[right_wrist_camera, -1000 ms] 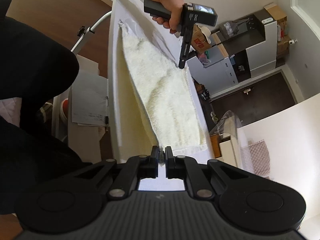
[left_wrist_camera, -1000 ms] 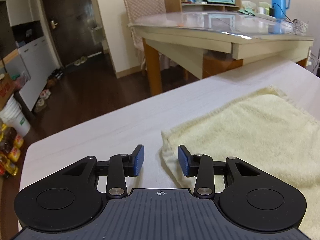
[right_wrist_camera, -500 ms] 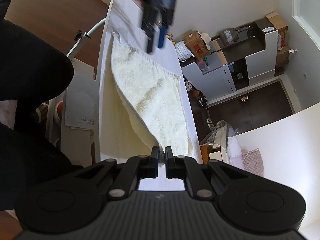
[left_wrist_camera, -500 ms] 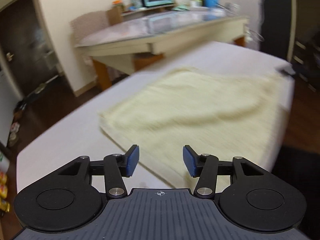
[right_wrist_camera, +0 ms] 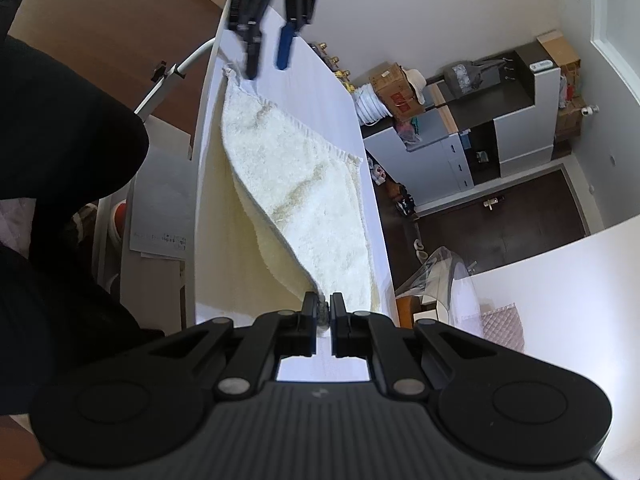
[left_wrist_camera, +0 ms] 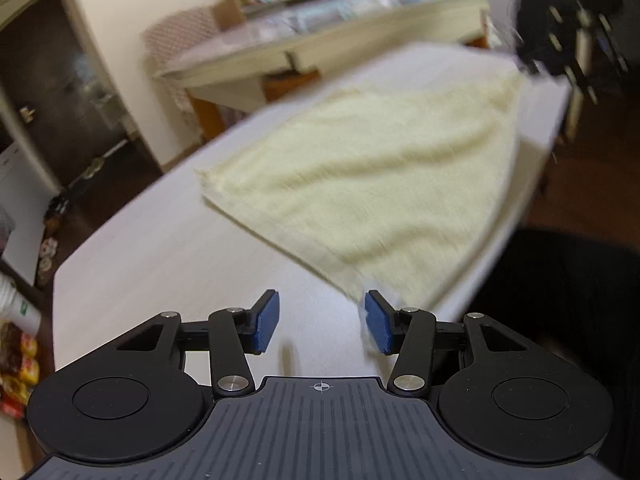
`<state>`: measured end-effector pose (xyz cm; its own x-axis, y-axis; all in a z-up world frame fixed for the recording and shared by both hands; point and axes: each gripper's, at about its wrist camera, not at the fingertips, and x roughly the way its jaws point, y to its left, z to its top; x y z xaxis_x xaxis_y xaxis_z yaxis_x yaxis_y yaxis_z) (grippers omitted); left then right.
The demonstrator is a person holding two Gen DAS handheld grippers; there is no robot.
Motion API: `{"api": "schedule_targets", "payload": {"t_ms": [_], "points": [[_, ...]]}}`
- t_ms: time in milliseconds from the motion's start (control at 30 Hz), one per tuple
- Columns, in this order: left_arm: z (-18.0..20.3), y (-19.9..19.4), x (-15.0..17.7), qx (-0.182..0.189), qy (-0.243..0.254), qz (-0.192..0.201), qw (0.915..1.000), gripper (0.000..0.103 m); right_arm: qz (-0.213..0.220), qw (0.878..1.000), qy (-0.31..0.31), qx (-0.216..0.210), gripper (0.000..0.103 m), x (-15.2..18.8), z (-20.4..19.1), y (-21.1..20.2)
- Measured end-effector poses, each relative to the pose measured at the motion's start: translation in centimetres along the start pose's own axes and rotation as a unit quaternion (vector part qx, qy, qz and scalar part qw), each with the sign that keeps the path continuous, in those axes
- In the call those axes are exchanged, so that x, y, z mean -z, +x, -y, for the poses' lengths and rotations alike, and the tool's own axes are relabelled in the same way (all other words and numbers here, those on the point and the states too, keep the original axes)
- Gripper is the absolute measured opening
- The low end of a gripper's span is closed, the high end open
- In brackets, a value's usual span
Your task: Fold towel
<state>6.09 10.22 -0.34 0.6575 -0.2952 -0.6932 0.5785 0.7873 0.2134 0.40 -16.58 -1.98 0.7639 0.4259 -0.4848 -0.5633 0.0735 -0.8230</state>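
A pale yellow towel (left_wrist_camera: 360, 184) lies on the white table (left_wrist_camera: 180, 264), one side raised in a sloping fold (right_wrist_camera: 304, 184). My left gripper (left_wrist_camera: 322, 324) hovers open over bare table. The towel's near corner (left_wrist_camera: 356, 294) lies just ahead of its right blue pad (left_wrist_camera: 378, 328), and nothing sits between the pads. The right wrist view shows that left gripper (right_wrist_camera: 268, 56) from the far end, open above the towel's corner. My right gripper (right_wrist_camera: 324, 312) is shut on the opposite towel corner and holds it a little off the table; it appears blurred in the left wrist view (left_wrist_camera: 560, 68).
The table's long edge (left_wrist_camera: 532, 184) runs close along the towel, with dark clothing (left_wrist_camera: 560, 320) of a person just past it. A wooden dining table (left_wrist_camera: 320, 36) with a teal oven stands behind. Grey cabinets (right_wrist_camera: 460, 152), boxes and shoes are on the dark floor.
My left gripper has swung from the towel's other end corner to the corner near the table's edge, with its jaws a little wider. The right gripper stays shut on its towel corner.
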Motion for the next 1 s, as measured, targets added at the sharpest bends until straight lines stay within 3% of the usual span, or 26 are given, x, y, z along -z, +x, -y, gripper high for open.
{"api": "schedule_targets", "payload": {"t_ms": [167,367,600,767,1000], "points": [[1.2,1.6,-0.7,0.017,0.027,-0.013,0.9994,0.051,-0.005,1.0,-0.001,0.0,0.007,-0.1,0.1,0.2],[1.4,0.7,-0.5,0.031,0.042,-0.043,0.9977,0.042,-0.007,1.0,-0.01,0.004,0.007,-0.1,0.8,0.2],[1.0,0.3,0.1,0.035,0.022,-0.039,0.9984,0.041,0.013,0.999,-0.051,-0.001,0.007,-1.3,2.6,1.8],[1.0,0.0,0.3,0.034,0.014,-0.032,0.9988,0.042,0.034,0.995,-0.091,0.009,0.007,-3.1,5.3,4.0],[0.8,-0.5,1.3,0.028,-0.025,-0.011,0.9992,0.042,0.06,0.989,-0.13,0.024,0.007,-6.5,9.7,10.7]]}}
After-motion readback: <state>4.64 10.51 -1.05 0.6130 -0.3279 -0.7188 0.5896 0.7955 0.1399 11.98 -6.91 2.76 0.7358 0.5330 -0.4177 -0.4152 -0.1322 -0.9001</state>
